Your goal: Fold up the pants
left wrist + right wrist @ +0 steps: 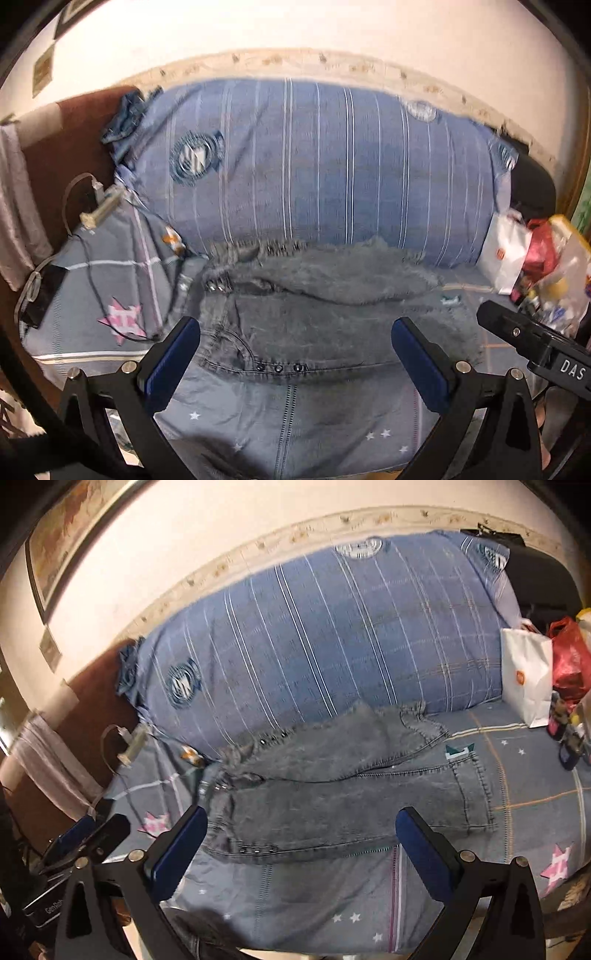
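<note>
Grey denim pants folded, lying flat on bedsheet.

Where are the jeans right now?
In both wrist views the jeans lie flat on the bed sheet, centre frame, just ahead of both open grippers, their far edge against the blue striped pillow.

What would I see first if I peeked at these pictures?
First, the grey jeans spread across the starry bed sheet, right in the middle. Behind them sits a big blue striped pillow against the wall. Both tools, left and right, hang open above the jeans, holding nothing.
</note>
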`<state>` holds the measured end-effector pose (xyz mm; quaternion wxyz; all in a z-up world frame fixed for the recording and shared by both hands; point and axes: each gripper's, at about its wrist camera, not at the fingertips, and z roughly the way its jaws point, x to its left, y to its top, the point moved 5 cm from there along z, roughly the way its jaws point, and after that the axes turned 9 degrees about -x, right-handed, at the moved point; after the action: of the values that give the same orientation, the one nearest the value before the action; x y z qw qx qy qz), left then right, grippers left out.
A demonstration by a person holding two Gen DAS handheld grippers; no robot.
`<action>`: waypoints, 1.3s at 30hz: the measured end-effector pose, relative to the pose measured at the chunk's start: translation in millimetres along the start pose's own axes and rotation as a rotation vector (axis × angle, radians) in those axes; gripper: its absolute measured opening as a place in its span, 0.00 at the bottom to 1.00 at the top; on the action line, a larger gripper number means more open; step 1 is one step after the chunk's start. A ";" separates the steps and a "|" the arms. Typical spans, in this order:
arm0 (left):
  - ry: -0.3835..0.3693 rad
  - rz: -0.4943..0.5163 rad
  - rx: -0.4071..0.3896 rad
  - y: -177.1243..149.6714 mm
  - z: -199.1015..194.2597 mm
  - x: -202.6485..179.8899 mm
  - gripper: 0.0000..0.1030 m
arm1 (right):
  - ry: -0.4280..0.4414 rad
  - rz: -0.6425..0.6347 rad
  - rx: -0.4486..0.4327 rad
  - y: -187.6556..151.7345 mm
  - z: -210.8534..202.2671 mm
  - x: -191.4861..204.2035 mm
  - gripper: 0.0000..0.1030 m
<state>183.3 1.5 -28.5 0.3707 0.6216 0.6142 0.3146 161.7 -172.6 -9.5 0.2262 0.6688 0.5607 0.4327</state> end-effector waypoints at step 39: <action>0.151 0.037 0.069 -87.5 81.4 -6.3 1.00 | 0.048 0.104 -0.033 -75.8 47.8 -72.6 1.00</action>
<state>205.5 -13.5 -145.2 0.2959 0.6197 0.6394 0.3459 159.7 -212.2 -117.8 0.2009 0.6825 0.5232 0.4690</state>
